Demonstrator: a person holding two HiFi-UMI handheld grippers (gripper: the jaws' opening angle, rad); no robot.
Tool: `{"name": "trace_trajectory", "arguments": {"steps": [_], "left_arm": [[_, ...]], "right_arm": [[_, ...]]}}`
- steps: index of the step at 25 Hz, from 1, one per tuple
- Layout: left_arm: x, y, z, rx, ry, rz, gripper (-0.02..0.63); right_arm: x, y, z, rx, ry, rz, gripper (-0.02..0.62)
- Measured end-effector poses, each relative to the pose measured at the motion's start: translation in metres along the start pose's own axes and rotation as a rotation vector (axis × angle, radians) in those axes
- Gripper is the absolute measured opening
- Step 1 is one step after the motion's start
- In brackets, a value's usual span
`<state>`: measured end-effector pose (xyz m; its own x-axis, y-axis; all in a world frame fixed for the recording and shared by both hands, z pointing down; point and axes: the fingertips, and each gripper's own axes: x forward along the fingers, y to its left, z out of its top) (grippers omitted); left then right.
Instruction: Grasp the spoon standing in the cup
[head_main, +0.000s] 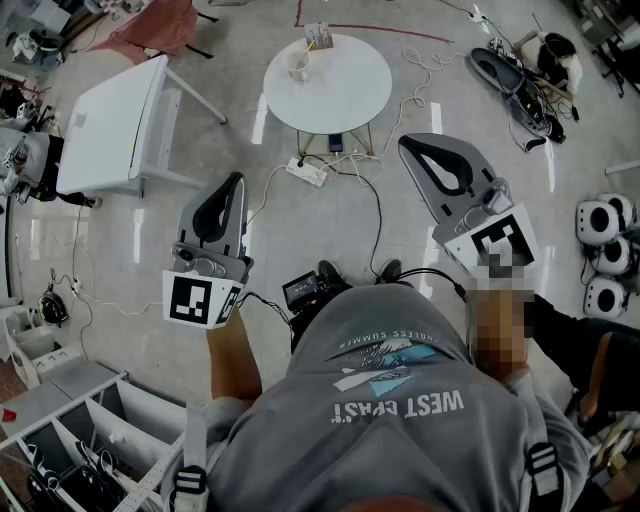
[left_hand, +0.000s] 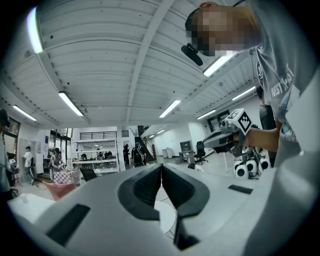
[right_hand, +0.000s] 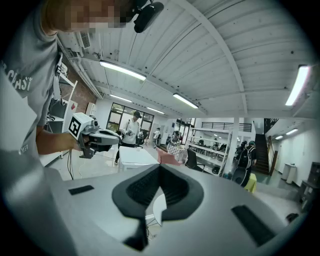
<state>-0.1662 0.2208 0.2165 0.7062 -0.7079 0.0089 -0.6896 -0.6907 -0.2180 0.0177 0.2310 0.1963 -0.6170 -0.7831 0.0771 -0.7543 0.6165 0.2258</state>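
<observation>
Here, left tongs (head_main: 236, 182) and right tongs (head_main: 407, 143) hover (closed).

Left gripper (head_main: 236, 183): held level at 9 o'clock in the head view, jaws pointing toward 12 o'clock. Jaws are closed together with nothing between them.

Right gripper (head_main: 407, 145): held level at 2 o'clock, jaws pointing toward 11 o'clock. Jaws are closed together and empty.

Left forearm (head_main: 232, 362): bare, extended behind its gripper.

The two grippers are well apart.
</observation>
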Motion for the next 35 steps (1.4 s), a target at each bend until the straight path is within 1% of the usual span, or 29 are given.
{"name": "trace_trajectory", "arguments": {"steps": [22,25,30,35], "left_arm": [[-0.008,0.015,-0.012,0.000,-0.016,-0.067,0.008],[-0.015,0.016,-0.013,0.001,-0.022,-0.082,0.008],[-0.025,0.016,-0.013,0.000,-0.037,-0.103,0.008],[-0.029,0.019,-0.015,-0.003,-0.035,-0.097,0.008]], "right_arm": [[0.020,0.019,-0.001,-0.010,0.022,-0.042,0.002],[0.023,0.025,0.001,0.003,0.021,-0.054,0.002],[0.026,0.031,-0.006,0.037,0.085,-0.078,0.002],[0.031,0.030,-0.002,0.053,0.072,-0.079,0.002]]}}
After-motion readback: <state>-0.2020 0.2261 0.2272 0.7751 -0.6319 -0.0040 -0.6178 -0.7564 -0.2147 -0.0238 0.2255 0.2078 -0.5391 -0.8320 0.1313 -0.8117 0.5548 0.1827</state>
